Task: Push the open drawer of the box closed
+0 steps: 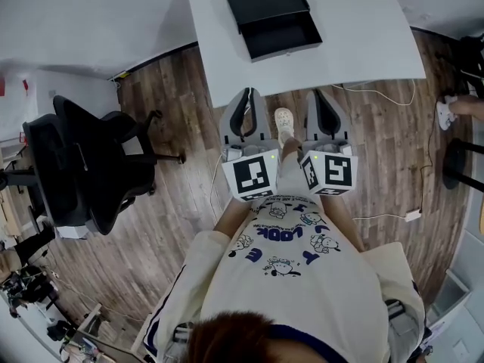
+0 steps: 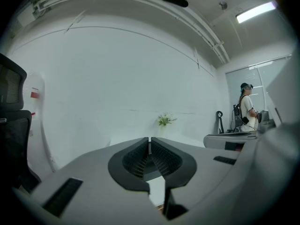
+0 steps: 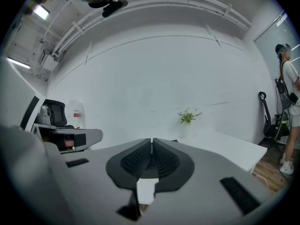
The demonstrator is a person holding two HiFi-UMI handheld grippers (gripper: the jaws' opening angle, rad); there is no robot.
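Note:
A black box [image 1: 267, 2] stands on the white table [image 1: 363, 44], and its open drawer [image 1: 282, 36] juts toward me. Both grippers hang in front of my body over the wooden floor, short of the table's near edge and apart from the box. My left gripper [image 1: 246, 94] is shut with nothing between its jaws, and its tips [image 2: 149, 139] meet in the left gripper view. My right gripper [image 1: 318, 97] is likewise shut and empty, with its tips [image 3: 152, 140] closed together. Both gripper views face a white wall, and the box does not show in either.
A black office chair [image 1: 83, 165] stands at the left on the floor. My white shoe [image 1: 283, 121] is between the grippers. A cable [image 1: 378, 91] runs under the table's right side. Another person [image 2: 247, 108] stands off to the right. A small plant [image 3: 189, 115] sits by the wall.

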